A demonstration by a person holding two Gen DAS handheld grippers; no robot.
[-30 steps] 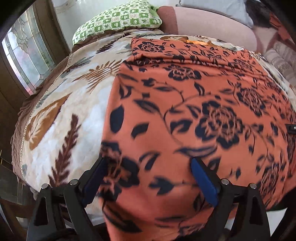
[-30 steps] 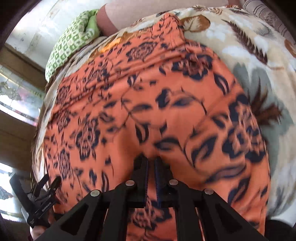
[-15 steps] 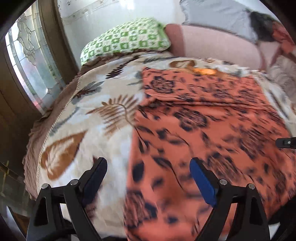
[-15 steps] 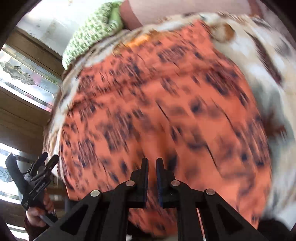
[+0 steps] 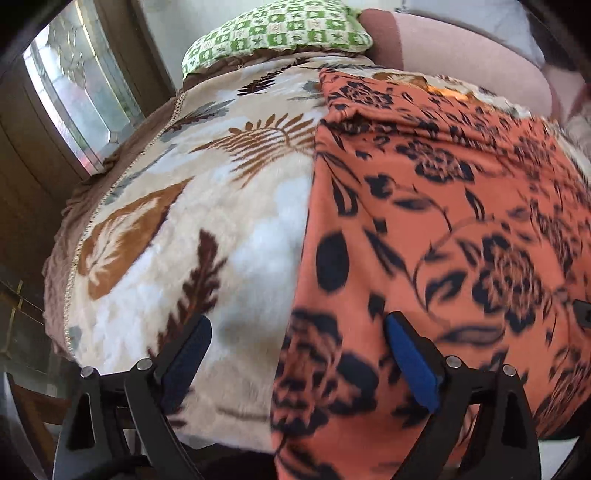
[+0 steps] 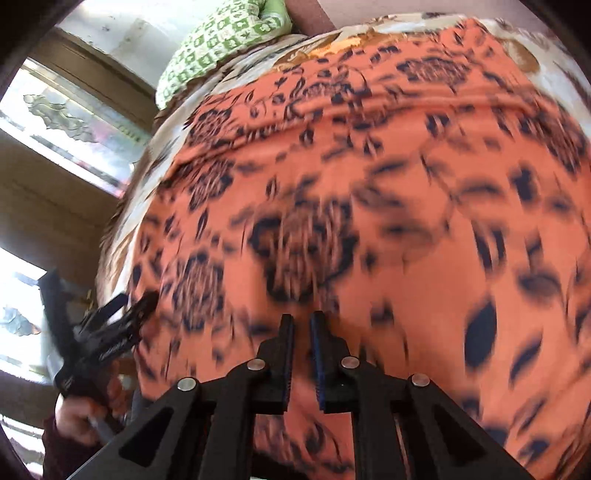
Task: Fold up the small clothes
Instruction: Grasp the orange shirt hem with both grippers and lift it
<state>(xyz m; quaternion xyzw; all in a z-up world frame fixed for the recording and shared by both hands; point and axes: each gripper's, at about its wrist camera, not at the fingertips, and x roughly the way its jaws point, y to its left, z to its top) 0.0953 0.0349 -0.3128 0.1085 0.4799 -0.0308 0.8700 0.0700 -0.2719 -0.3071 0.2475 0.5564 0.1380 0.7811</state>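
Note:
An orange garment (image 5: 443,221) with a dark flower print lies spread flat on a cream leaf-patterned blanket (image 5: 221,221). My left gripper (image 5: 297,343) is open wide just above the near end; the garment's left edge runs between its fingers, which do not press on it. In the right wrist view the garment (image 6: 369,184) fills the frame, blurred by motion. My right gripper (image 6: 301,328) hovers over its near part, jaws nearly together with a slim gap and no cloth pinched. The left gripper (image 6: 110,332) shows there at the lower left, held by a hand (image 6: 74,417).
A green checked pillow (image 5: 277,33) and a pink padded backrest (image 5: 461,48) lie at the far end of the bed. A patterned glass window (image 5: 74,92) in a wooden frame stands to the left. The blanket's brown border drops off at the left edge.
A second ago cloth was bunched at the right fingertips; it now lies flat and that gripper has slid across the garment. The left gripper shifted left, from over the garment to its left edge.

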